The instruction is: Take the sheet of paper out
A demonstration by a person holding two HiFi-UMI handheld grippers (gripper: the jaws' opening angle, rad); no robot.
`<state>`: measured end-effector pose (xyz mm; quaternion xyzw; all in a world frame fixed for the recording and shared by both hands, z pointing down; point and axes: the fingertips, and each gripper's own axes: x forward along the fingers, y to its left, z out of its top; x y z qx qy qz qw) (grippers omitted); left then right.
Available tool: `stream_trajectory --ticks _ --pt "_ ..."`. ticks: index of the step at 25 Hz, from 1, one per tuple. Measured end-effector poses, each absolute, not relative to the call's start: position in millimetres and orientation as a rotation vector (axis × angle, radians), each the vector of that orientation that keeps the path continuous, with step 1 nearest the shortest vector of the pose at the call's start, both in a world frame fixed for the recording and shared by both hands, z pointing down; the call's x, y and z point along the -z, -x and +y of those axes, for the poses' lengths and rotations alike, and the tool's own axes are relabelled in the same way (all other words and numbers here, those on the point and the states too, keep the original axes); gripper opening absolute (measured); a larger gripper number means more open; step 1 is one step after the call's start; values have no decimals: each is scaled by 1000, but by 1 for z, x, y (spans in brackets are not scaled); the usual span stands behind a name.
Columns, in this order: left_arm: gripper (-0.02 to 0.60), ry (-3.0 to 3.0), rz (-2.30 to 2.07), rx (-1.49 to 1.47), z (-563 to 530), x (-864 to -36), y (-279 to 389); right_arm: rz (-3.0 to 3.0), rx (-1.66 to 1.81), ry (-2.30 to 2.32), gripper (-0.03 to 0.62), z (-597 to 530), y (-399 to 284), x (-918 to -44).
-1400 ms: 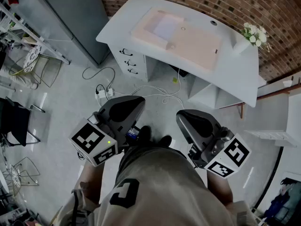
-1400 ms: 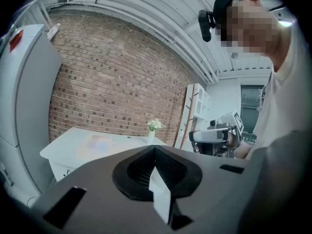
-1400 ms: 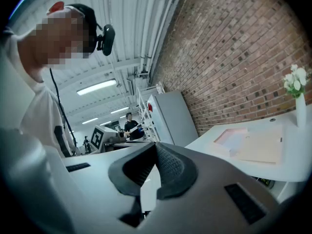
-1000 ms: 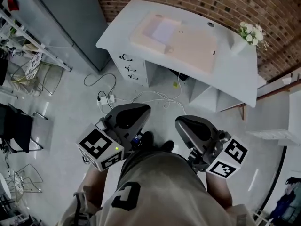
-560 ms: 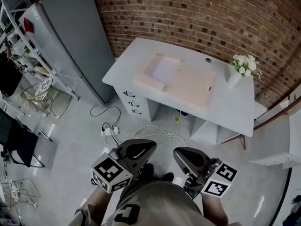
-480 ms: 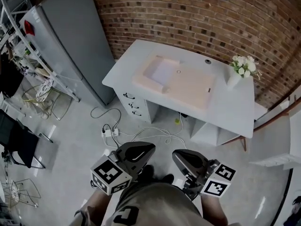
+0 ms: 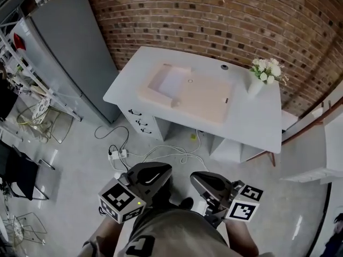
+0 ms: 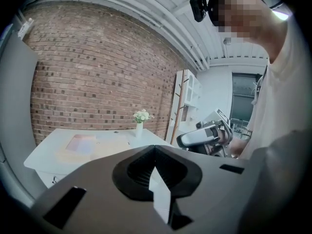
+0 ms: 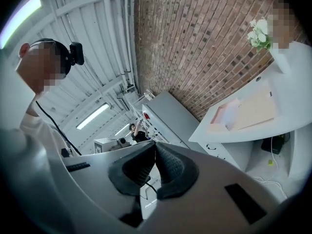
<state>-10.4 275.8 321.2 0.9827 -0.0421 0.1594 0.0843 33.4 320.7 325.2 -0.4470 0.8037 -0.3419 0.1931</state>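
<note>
A pale pink folder (image 7: 201,96) lies open on the white desk (image 7: 257,123), with a white sheet of paper (image 7: 170,81) in its left half. The left gripper view shows the folder (image 8: 105,147) and the sheet (image 8: 82,143) far ahead. Both grippers are held close to the person's body, well short of the desk. My left gripper (image 7: 156,171) is shut with nothing in it, its pads meeting at the tip (image 8: 155,149). My right gripper (image 7: 199,180) is also shut and empty (image 9: 155,145), and it looks at the folder (image 9: 251,111) from afar.
A vase of white flowers (image 7: 257,78) stands at the desk's right end. Drawers (image 7: 138,124) sit under its left side. A power strip with cables (image 7: 118,155) lies on the floor between me and the desk. A tall grey cabinet (image 7: 64,52) and wire chairs stand at the left.
The head view has tilted up, so the brick wall shows and the desk sits higher in the picture. Both grippers have slid lower in the frame and stay shut and empty.
</note>
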Motion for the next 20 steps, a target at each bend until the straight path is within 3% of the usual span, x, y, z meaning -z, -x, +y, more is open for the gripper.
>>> stream_trajectory --ticks 10,20 --pt "14 -2902 -98 -440 214 -333 5 2183 1078 1347 25 268 -45 -342" --pt "14 -2866 -259 -374 101 -331 49 2283 1153 1233 25 146 -7 -343"
